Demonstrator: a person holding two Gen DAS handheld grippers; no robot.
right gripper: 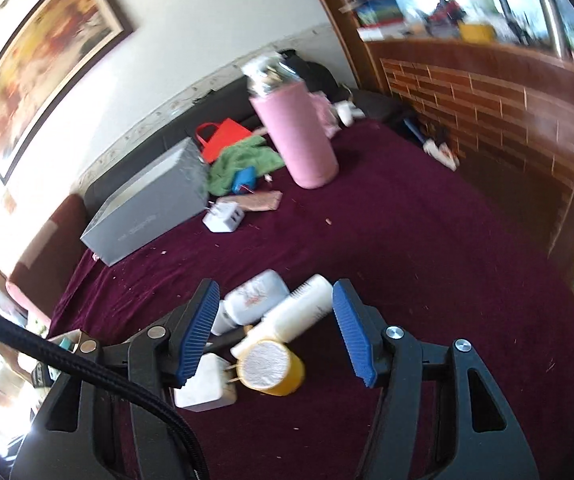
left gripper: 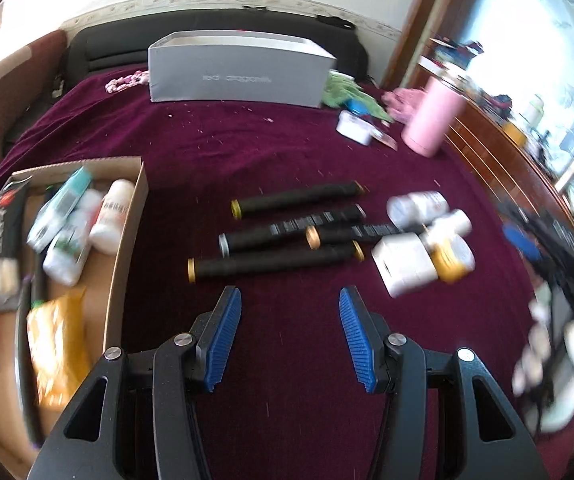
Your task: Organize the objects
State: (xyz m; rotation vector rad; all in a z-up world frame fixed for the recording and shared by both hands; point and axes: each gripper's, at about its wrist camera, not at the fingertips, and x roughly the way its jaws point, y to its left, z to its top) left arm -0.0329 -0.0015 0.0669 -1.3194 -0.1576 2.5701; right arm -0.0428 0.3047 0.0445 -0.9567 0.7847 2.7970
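Sorting looks half done: cardboard box [left gripper: 127, 216] already holds bottles and packets, likely the collection bin. Four black tubes [left gripper: 299, 200] lie loose on maroon cloth right of box. Pile of white bottles [right gripper: 295, 312], yellow jar [right gripper: 271, 368] and white adapter [right gripper: 207, 384] farther right of box.

Left gripper [left gripper: 290, 334]: jaws wide, empty, above cloth short of tubes.

Right gripper [right gripper: 273, 330]: jaws wide, over pile, contact unclear.

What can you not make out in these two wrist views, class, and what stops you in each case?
- Cardboard box contents, left wrist view: labels motion-blurred, far side cut by the edge.
- Grey box: lettering too small; inside hidden by its wall.
- White charger, right wrist view: partly behind the right gripper finger.
- Windowsill clutter: blurred.
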